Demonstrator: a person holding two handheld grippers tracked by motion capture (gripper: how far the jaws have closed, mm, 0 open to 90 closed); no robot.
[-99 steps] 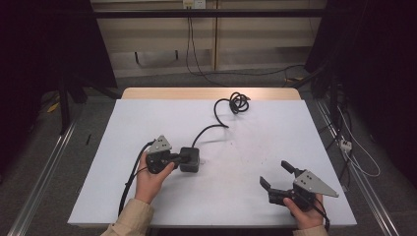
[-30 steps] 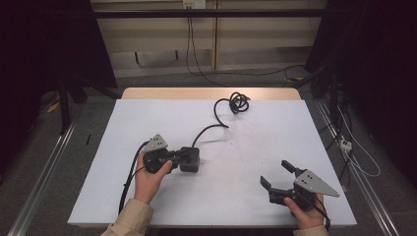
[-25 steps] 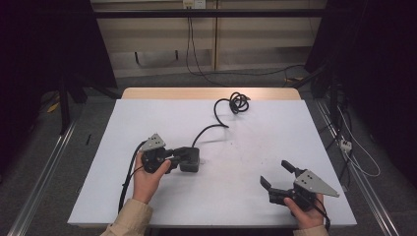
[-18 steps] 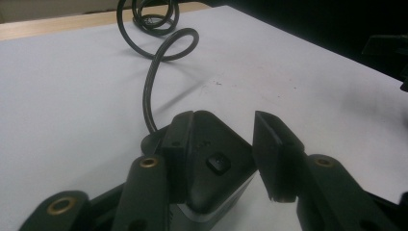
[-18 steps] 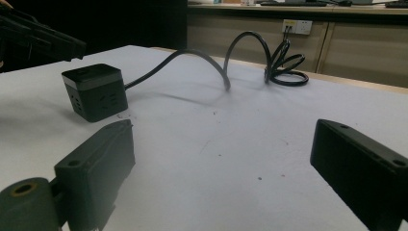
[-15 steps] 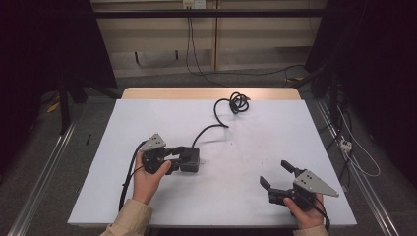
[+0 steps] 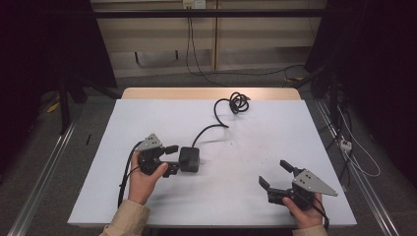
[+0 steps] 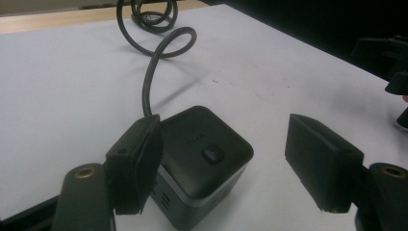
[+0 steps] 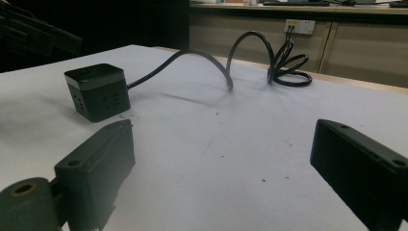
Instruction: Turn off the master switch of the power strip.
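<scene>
black cube socket (image 7: 189, 159), white table (image 7: 295, 147)

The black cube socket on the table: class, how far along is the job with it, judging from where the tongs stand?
Done: the cube socket sits flat on the white table, its cable trailing to a coil at the far edge. In hand: the left tongs have just been opening, with the cube partly between the jaws and the right-hand pad clear of it. Left: the right tongs wait open, well apart from the cube.

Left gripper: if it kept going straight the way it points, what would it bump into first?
The left gripper would probably meet the black power cube straight away; its jaws, just opened, stand on either side of it.
</scene>
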